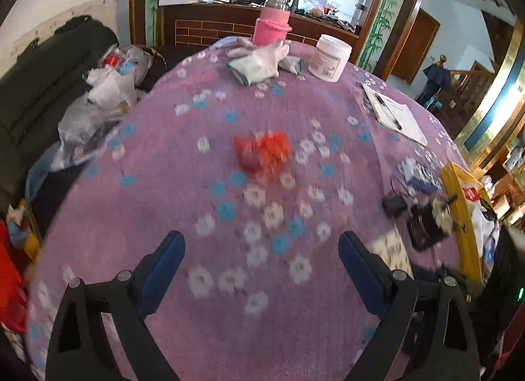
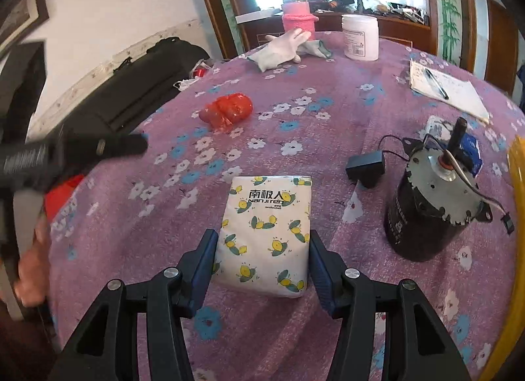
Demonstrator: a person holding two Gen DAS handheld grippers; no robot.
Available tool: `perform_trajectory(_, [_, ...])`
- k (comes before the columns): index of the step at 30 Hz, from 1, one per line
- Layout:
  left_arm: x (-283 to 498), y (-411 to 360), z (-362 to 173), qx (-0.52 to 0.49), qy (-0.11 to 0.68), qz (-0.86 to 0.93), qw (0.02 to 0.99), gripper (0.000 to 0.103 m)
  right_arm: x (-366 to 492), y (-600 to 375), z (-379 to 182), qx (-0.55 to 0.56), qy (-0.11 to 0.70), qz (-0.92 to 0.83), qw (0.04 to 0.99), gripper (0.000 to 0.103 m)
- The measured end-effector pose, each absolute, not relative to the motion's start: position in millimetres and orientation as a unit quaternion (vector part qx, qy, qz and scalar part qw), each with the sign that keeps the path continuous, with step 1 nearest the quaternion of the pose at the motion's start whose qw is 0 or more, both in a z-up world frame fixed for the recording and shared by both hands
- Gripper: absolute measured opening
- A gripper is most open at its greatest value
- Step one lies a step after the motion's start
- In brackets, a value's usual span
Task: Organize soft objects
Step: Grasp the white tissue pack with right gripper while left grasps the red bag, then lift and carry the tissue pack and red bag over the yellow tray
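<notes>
Barely started, I reckon. White cotton gloves (image 2: 284, 48) lie loose at 12 o'clock. R gripper (image 2: 262, 259) brackets the lemon-print tissue pack (image 2: 267, 233), fingers apart, prob not squeezing yet. Red crinkly plastic bag (image 1: 262, 153), blurry, sits ahead of L gripper (image 1: 261, 254), wide open, empty.

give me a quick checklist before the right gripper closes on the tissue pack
1. Right gripper open: ok.
2. Tissue pack between its fingers: ok.
3. Pads touching the pack: cannot tell.
4. Motor apart from the pack: ok.
5. Left gripper open, holding nothing: ok.
6. Red bag well away from the right gripper: ok.
</notes>
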State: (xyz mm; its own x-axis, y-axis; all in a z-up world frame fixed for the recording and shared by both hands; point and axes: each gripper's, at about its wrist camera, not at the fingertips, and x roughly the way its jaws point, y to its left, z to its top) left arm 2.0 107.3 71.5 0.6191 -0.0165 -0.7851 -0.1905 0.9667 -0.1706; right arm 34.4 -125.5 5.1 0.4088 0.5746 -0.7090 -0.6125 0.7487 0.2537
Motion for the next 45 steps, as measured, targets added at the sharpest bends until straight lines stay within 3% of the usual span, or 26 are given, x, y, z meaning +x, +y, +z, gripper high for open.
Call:
perform_trajectory(4, [51.8, 109.1, 81.5, -0.091, 0.443, 0.036, 0.891, 0.094, 38.6, -128.5, 1.6, -0.011, 0.430, 0.349, 0.832, 0.059])
perform_trajectory(11, [121.2, 110.8, 41.5, -0.074, 0.494, 0.037, 0.866, 0.094, 46.6, -135.9, -2.5, 0.018, 0.448, 0.350, 0.823, 0.059])
perform_trajectory(14, [131.5, 118.0, 23.7, -0.086, 0.508, 0.052, 0.856, 0.075, 46.5, -135.1, -2.2, 0.016, 0.448, 0.350, 0.823, 0.059])
perform_trajectory(15, [133.8, 120.8, 17.7, -0.094, 0.514, 0.054, 0.851, 0.058, 46.4, -134.4, -2.0, 0.014, 0.447, 0.351, 0.823, 0.059])
perform_trajectory(16, [132.6, 123.0, 16.1, -0.097, 0.507, 0.062, 0.854, 0.049, 46.7, -134.2, -2.0, 0.012, 0.447, 0.351, 0.823, 0.059])
perform_trajectory(19, [124.9, 123.1, 19.1, -0.114, 0.502, 0.059, 0.856, 0.043, 47.0, -134.3, -2.0, 0.012, 0.447, 0.352, 0.822, 0.059])
perform_trajectory(28, [75.7, 109.3, 56.7, -0.113, 0.454, 0.047, 0.882, 0.043, 44.8, -141.1, 10.8, 0.018, 0.417, 0.348, 0.839, 0.059])
perform_trajectory(45, [-13.6, 54.5, 79.4, -0.101, 0.384, 0.007, 0.918, 0.043, 22.3, -156.9, 31.2, 0.035, 0.378, 0.331, 0.864, 0.059])
